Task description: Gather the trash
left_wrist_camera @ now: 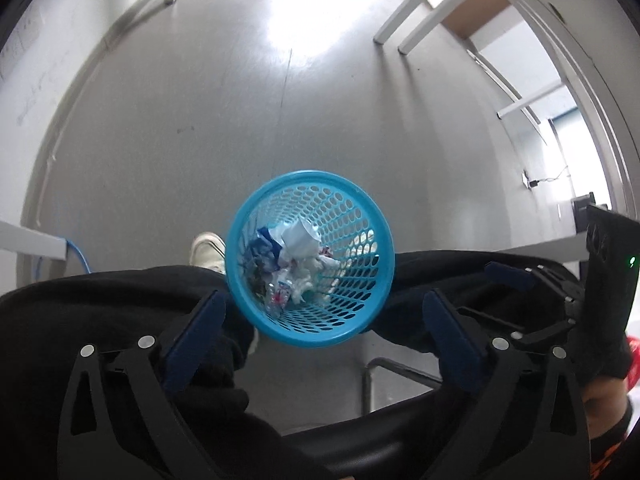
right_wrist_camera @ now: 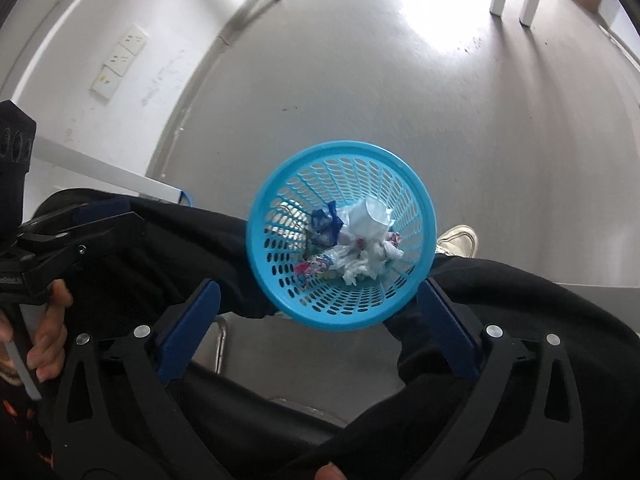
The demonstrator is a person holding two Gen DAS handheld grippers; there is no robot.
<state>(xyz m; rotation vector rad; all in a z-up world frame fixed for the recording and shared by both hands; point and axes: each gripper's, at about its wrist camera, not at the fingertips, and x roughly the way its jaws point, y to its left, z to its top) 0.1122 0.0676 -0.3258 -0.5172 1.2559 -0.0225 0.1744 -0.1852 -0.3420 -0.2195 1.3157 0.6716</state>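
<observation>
Both pairs of jaws stand wide apart and hold nothing, the left gripper [left_wrist_camera: 320, 334] and right gripper [right_wrist_camera: 316, 322] each framing the blue mesh wastebasket [left_wrist_camera: 362, 316] at lower centre, between the seated person's knees. Crumpled tissue [right_wrist_camera: 366, 236] and wrappers [right_wrist_camera: 314, 269] inside look light, soft and crushable; I'd pinch a protruding fold or the basket's stiff rim.

Your basket [left_wrist_camera: 362, 322] stands on the floor [left_wrist_camera: 280, 120] between your legs [left_wrist_camera: 120, 300], trash [left_wrist_camera: 298, 252] inside it. One shoe [left_wrist_camera: 206, 250] sits just beside it, table legs [left_wrist_camera: 404, 16] beyond.
</observation>
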